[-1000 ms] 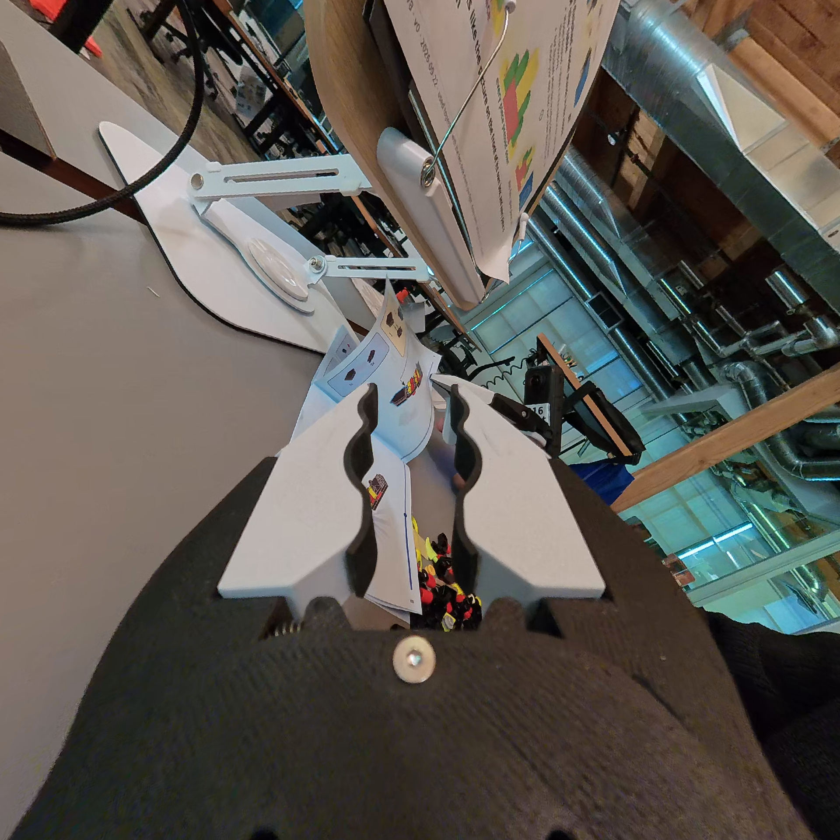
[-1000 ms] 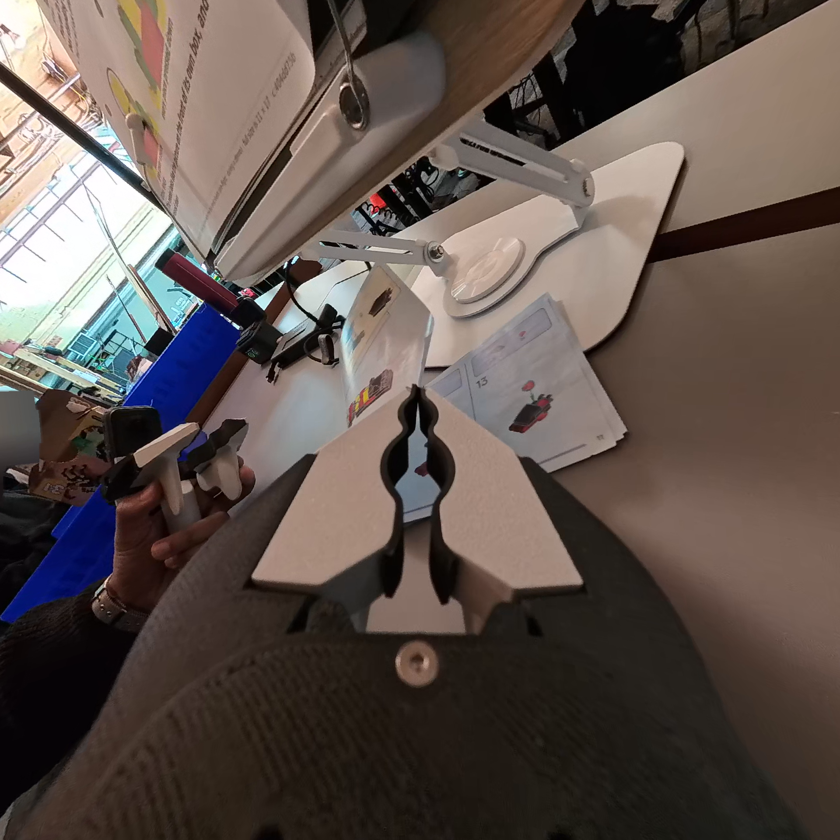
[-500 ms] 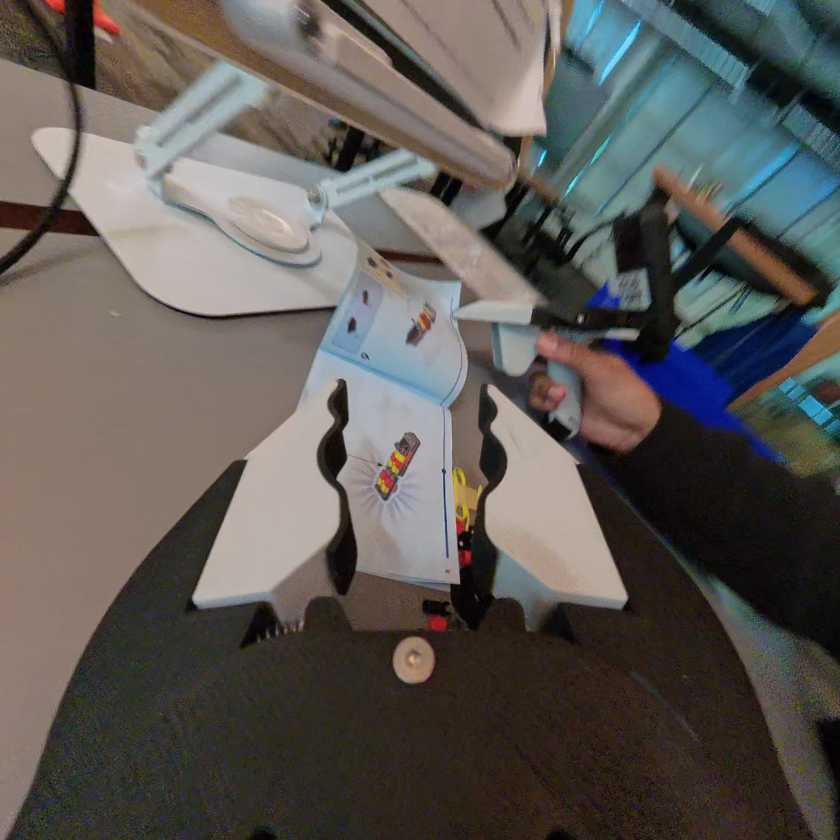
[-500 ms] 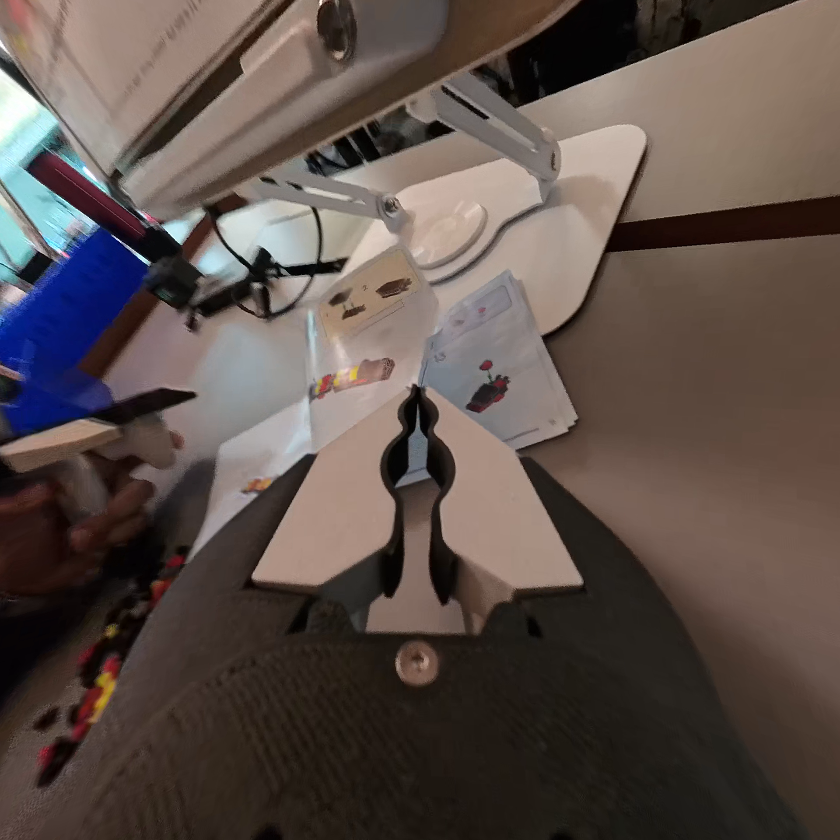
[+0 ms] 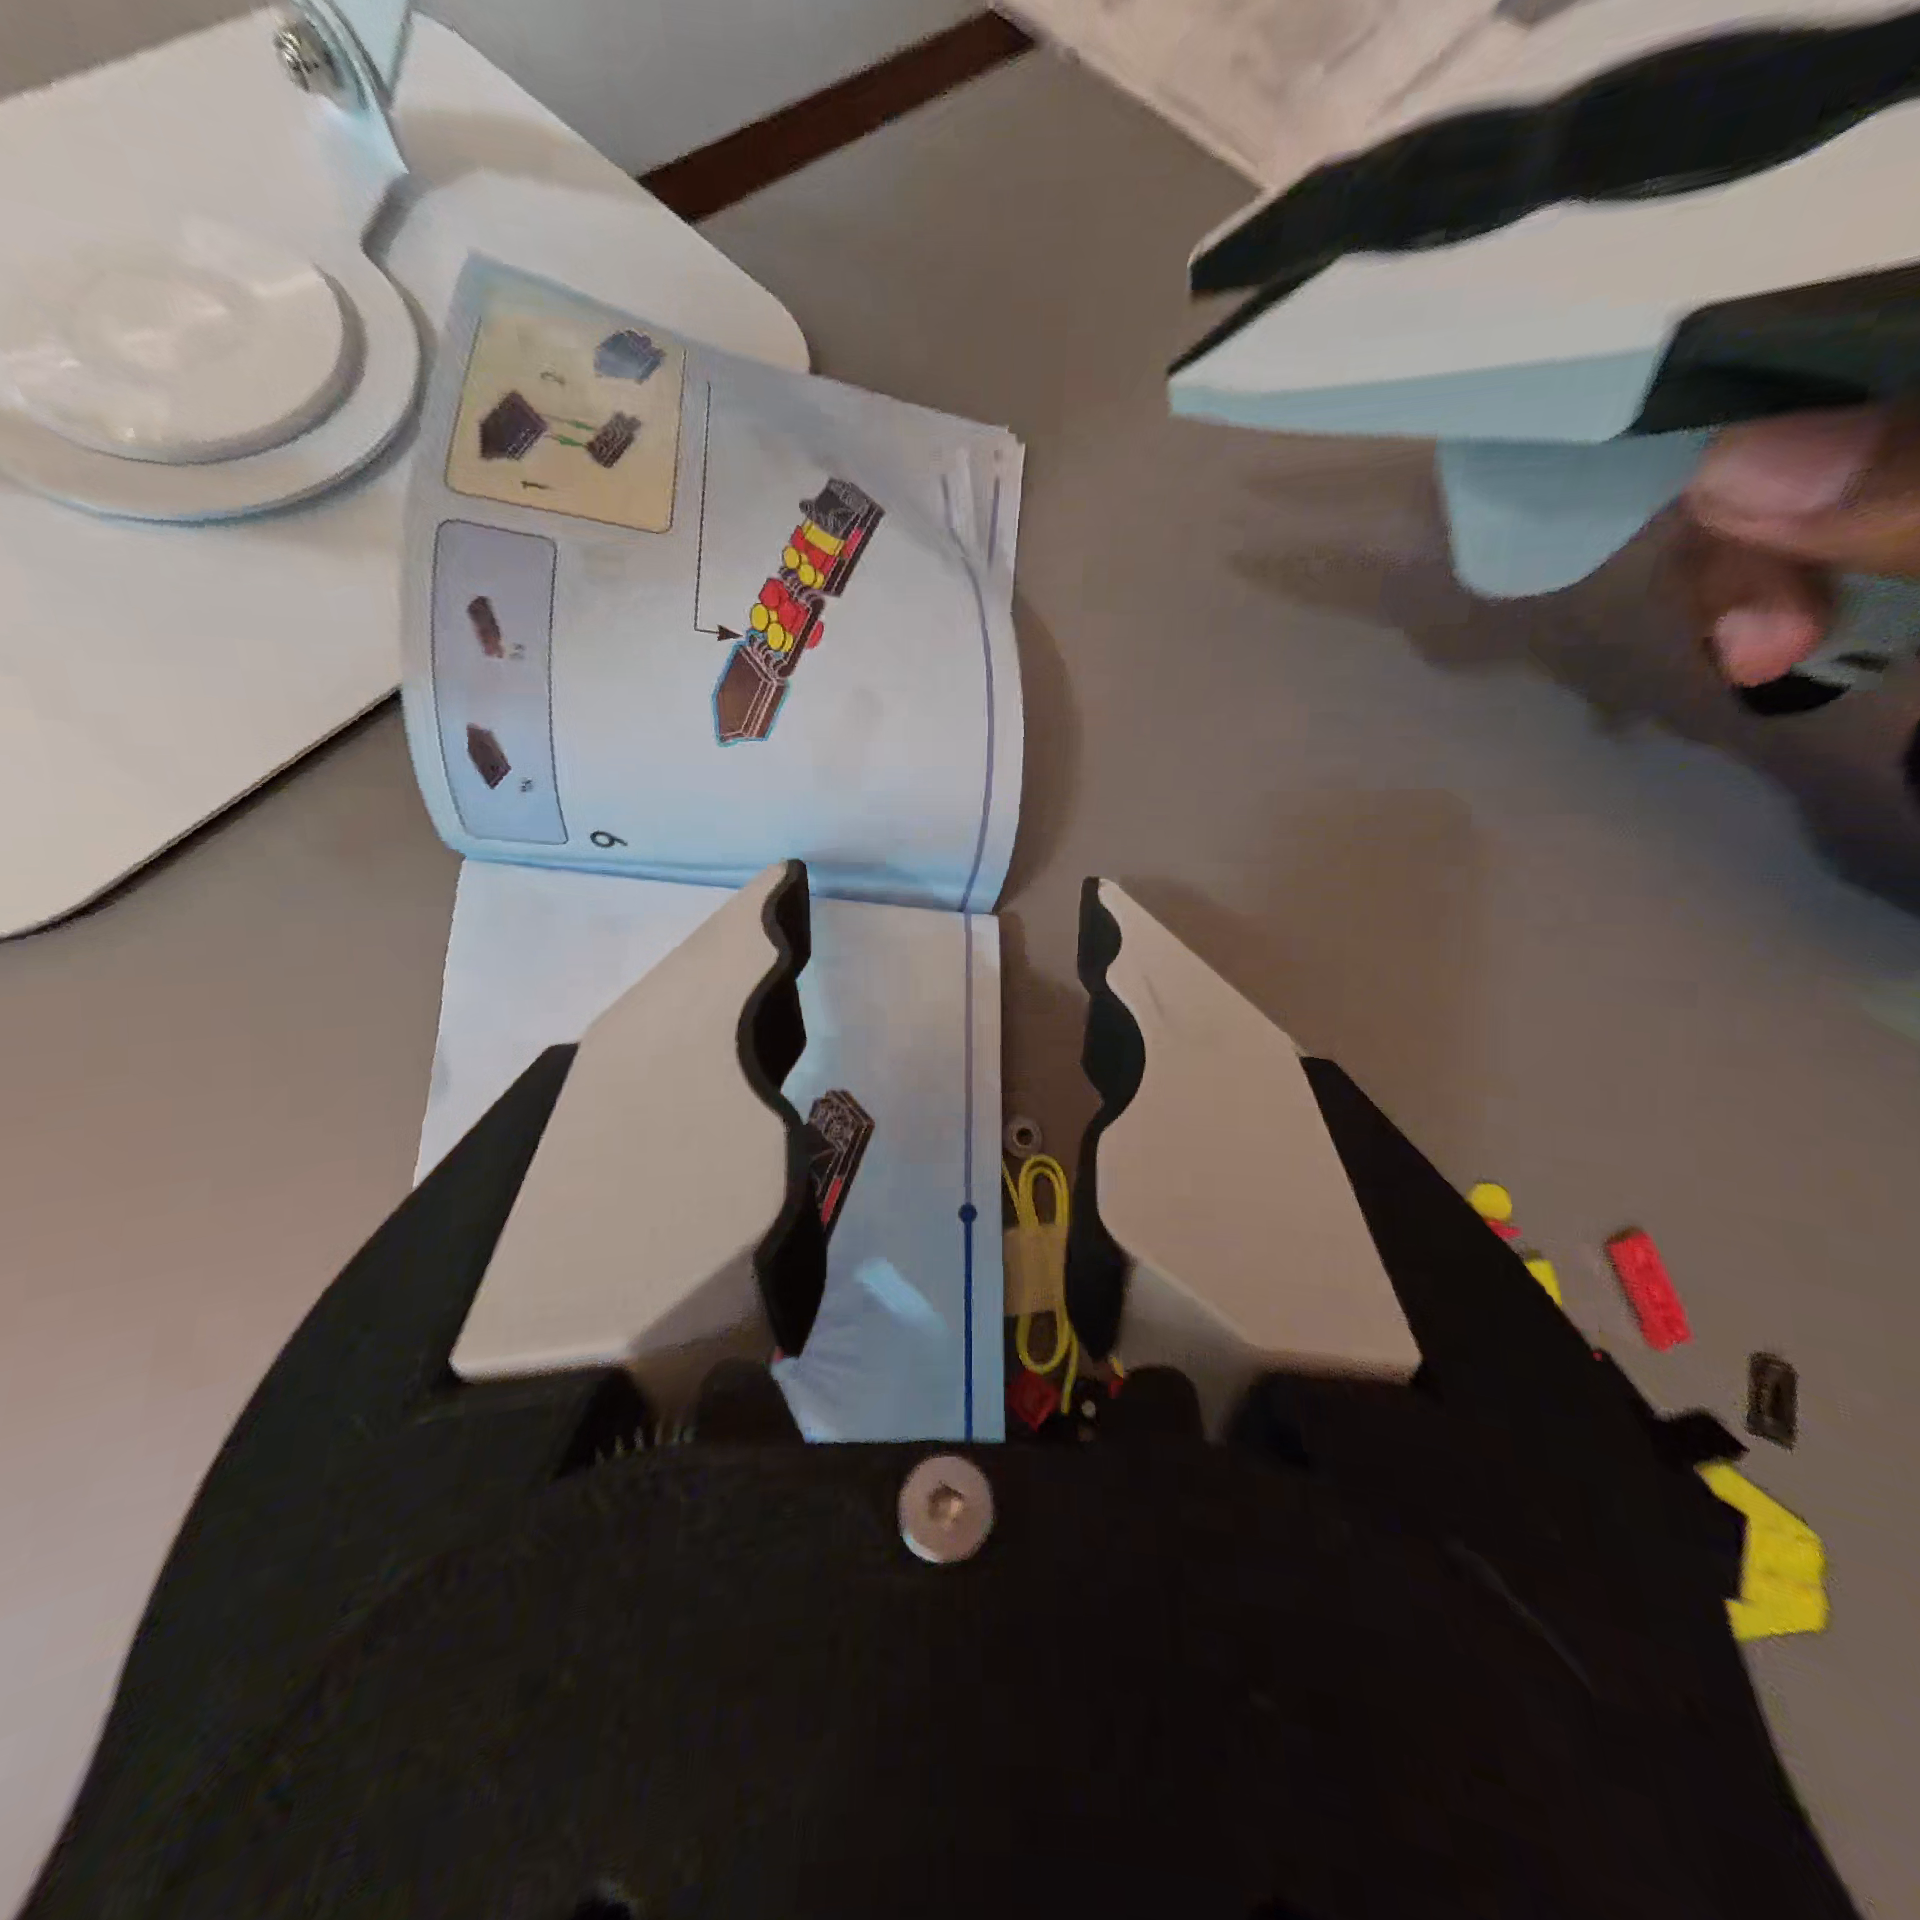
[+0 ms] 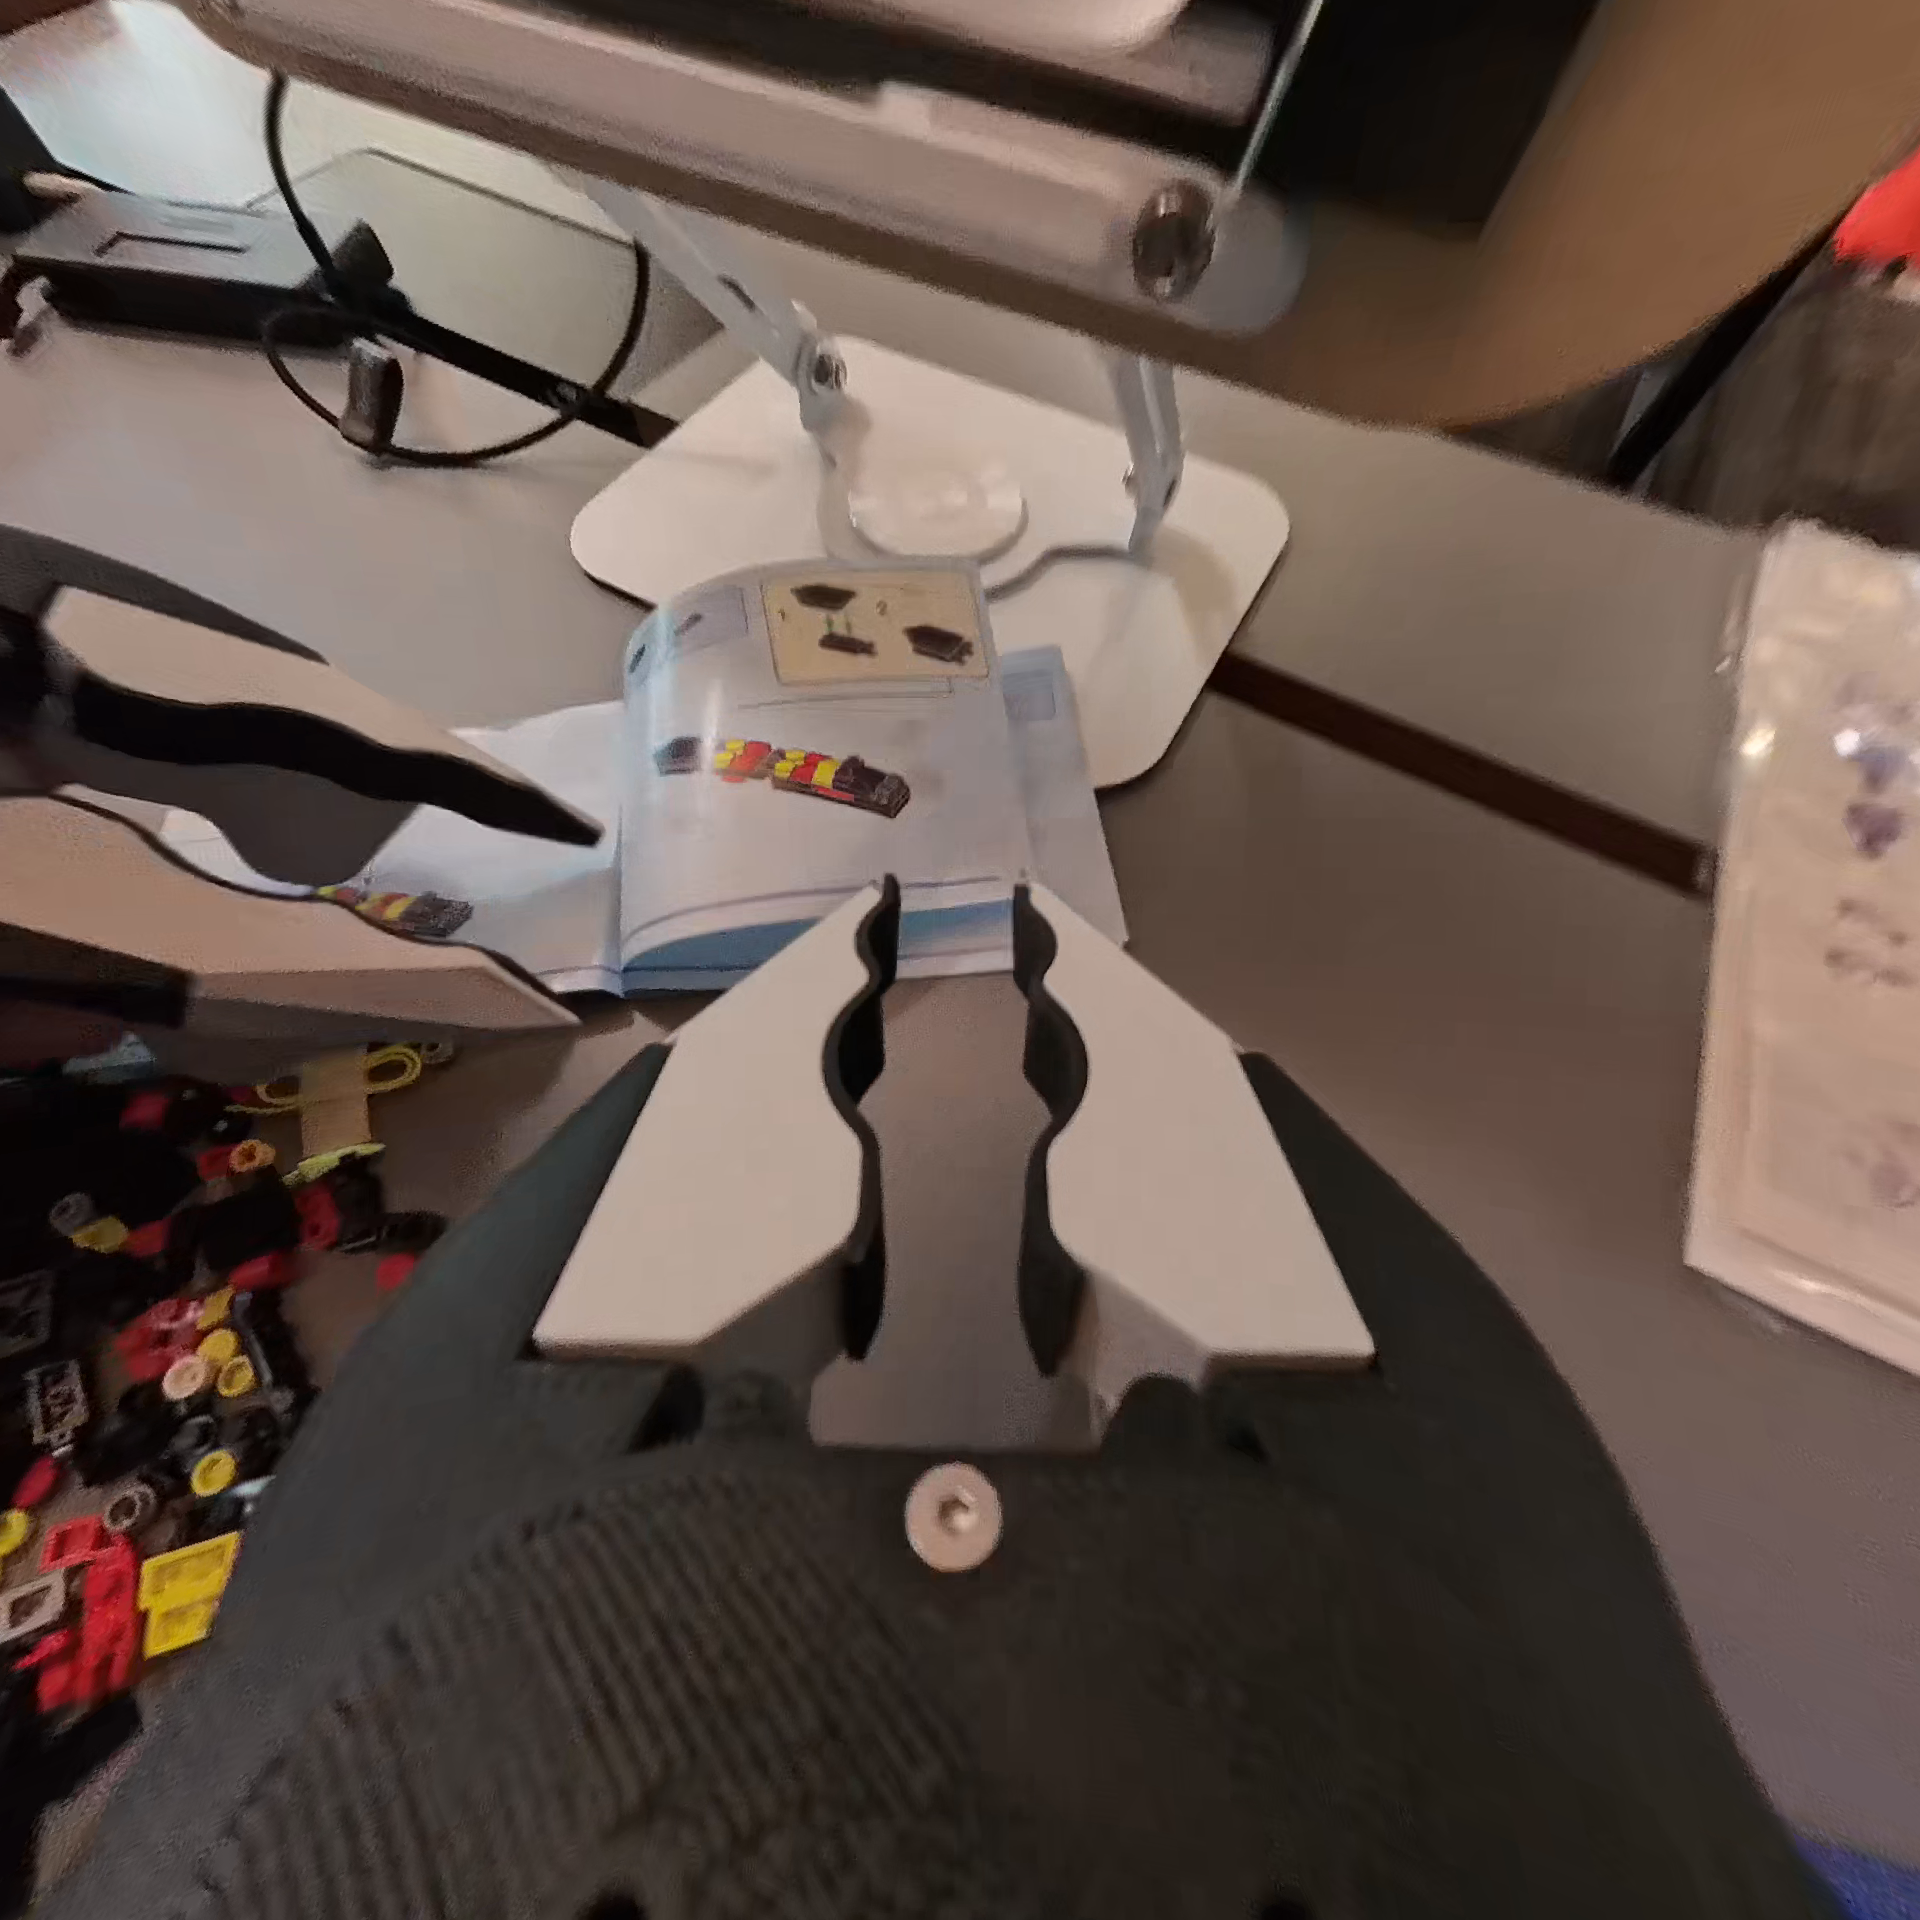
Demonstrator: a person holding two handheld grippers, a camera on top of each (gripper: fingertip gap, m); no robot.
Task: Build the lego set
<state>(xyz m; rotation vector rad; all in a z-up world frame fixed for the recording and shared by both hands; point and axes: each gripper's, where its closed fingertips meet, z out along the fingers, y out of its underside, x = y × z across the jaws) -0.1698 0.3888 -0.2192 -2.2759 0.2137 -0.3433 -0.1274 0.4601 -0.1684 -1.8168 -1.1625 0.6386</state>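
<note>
Both grippers tipped down from the room to the counter (image 6: 1403, 1039), nothing picked up yet.

A second ago my right gripper (image 6: 951, 904) was clenched; now its jaws stand released and empty, like my left gripper (image 5: 940, 894), which has swung over the open instruction booklet (image 5: 727, 623). The loose lego pieces (image 6: 156, 1351) lie heaped on the counter beside the booklet, untouched, so I judge the build is only starting: choosing a first piece.
</note>
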